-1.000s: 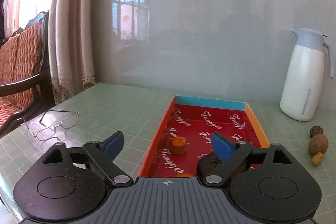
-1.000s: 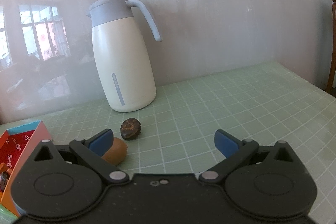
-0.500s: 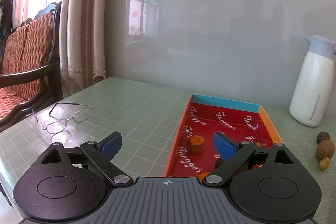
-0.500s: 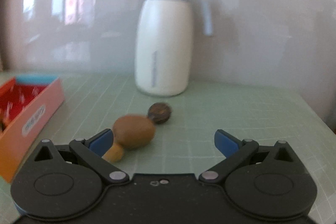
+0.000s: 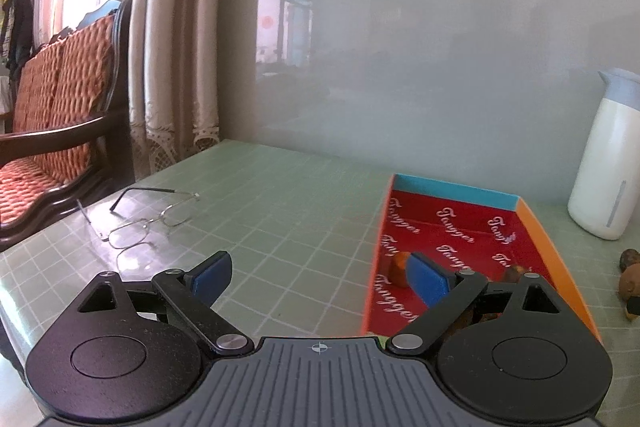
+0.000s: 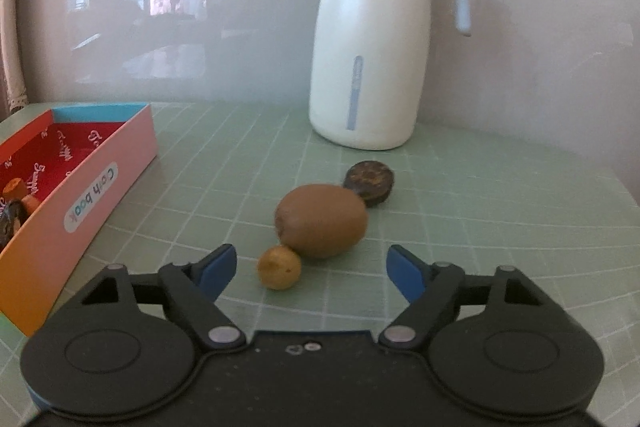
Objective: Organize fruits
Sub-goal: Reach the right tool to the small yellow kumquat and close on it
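Observation:
In the right wrist view a brown kiwi (image 6: 321, 221), a small yellow-brown fruit (image 6: 279, 267) and a dark round fruit (image 6: 369, 183) lie in a row on the green table. My right gripper (image 6: 311, 269) is open and empty, just in front of the small fruit and the kiwi. The red-lined box (image 6: 108, 163) stands at the left with several fruits inside (image 6: 16, 189). In the left wrist view my left gripper (image 5: 319, 275) is open and empty over the table, left of the box (image 5: 536, 227). An orange fruit (image 5: 398, 267) lies in it.
A white jug with a grey-blue lid (image 6: 374, 39) stands behind the fruits by the wall; it also shows in the left wrist view (image 5: 608, 155). Metal-framed glasses (image 5: 144, 223) lie on the table's left. A cushioned wooden chair (image 5: 60, 115) stands beyond the left edge.
The right gripper has swung left and closer, bringing the three loose fruits between its fingers' line. The left gripper has drifted left, away from the box. Both stay open.

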`<state>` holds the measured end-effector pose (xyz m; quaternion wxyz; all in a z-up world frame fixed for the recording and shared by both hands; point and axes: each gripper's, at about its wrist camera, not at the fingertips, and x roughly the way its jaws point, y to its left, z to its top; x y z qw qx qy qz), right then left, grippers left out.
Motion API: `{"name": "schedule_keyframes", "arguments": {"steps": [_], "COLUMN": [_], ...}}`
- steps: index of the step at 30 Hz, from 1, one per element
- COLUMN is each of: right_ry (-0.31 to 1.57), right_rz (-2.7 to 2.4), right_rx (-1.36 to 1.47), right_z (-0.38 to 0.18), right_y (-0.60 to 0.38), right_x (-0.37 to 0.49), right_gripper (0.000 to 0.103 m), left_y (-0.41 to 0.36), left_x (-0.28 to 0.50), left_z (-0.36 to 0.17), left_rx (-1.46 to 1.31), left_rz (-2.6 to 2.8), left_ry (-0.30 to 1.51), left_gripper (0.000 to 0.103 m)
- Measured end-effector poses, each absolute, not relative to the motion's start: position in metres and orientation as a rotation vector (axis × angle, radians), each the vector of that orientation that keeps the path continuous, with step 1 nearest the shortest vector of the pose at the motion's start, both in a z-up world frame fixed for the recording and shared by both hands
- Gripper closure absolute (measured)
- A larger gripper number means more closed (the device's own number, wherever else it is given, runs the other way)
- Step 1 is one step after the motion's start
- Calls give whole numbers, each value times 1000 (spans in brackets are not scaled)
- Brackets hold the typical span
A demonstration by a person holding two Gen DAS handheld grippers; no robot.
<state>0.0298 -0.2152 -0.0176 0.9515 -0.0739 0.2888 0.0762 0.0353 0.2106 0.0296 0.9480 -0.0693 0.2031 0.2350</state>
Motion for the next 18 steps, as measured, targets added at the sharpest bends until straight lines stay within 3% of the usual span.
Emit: {"name": "schedule_keyframes", "arguments": {"steps": [4,6,7,10,18], "right_ry": [622,640,646,650,632], "right_rz": [162,158,160,176,200], "right_rx": [-142,-138,-132,-94,-87], "right_z": [-24,-27,-27,-27,-20], "right_y": [-212,-212,-212,-215,-212], "right_x": [35,38,39,39,34], "right_gripper": [40,53,67,79,79], "left_y": [216,218,218,220,222], "left_x": [34,33,32,31,28], "left_z": [29,28,28,28,29], "left_rx": [-149,-151,-151,-154,-159], "left_rz": [487,488,488,488,493], "left_ry": [414,413,410,409,405], "left_gripper": [10,10,10,10,10]}}
